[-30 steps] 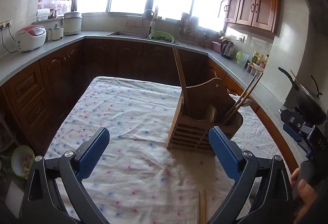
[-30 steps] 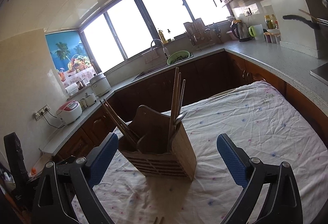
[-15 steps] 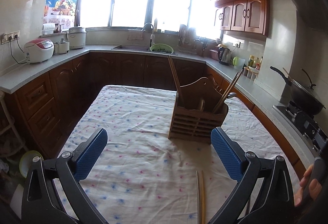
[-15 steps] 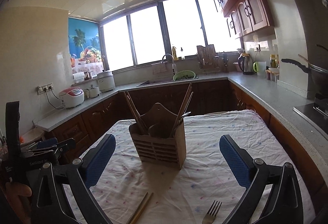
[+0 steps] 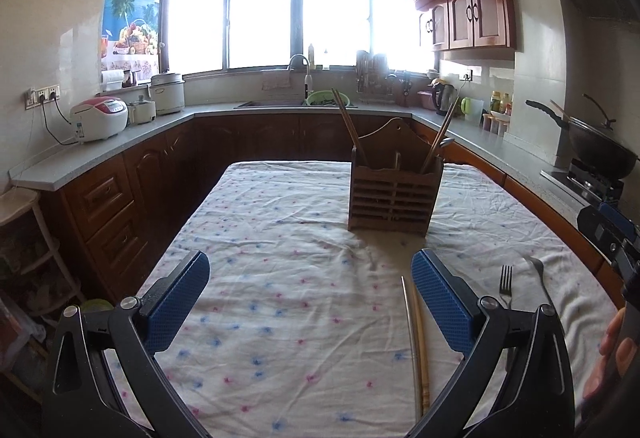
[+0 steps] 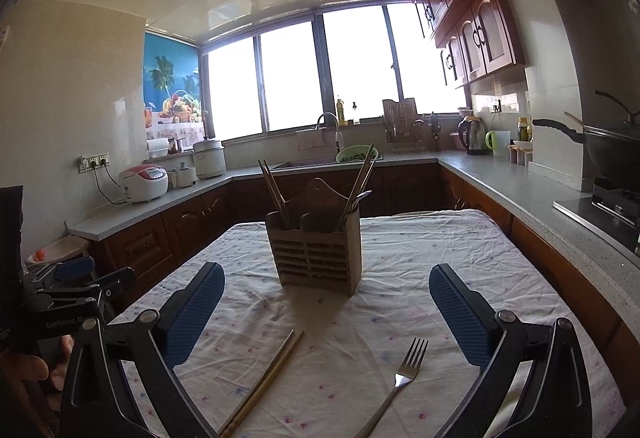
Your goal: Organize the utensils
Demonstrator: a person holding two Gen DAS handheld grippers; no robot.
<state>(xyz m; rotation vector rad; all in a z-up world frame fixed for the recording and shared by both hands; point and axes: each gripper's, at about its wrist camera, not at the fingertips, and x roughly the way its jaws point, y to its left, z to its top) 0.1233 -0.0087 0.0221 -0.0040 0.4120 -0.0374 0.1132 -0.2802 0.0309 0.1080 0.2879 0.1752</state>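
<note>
Left wrist view: both hand-held grippers, left and right, are seen pulled back, wide open and empty; fork and chopsticks, lower frame, are now revealed awaiting the holder, centre bench.

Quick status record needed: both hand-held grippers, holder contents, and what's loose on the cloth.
left hand-held gripper: open, empty
right hand-held gripper: open, empty
wooden holder: upright on the tablecloth, chopsticks leaning at both ends
loose chopsticks: pair lying on cloth, near side of holder
fork: on cloth, right of chopsticks
second utensil: right of fork, type unclear
</note>
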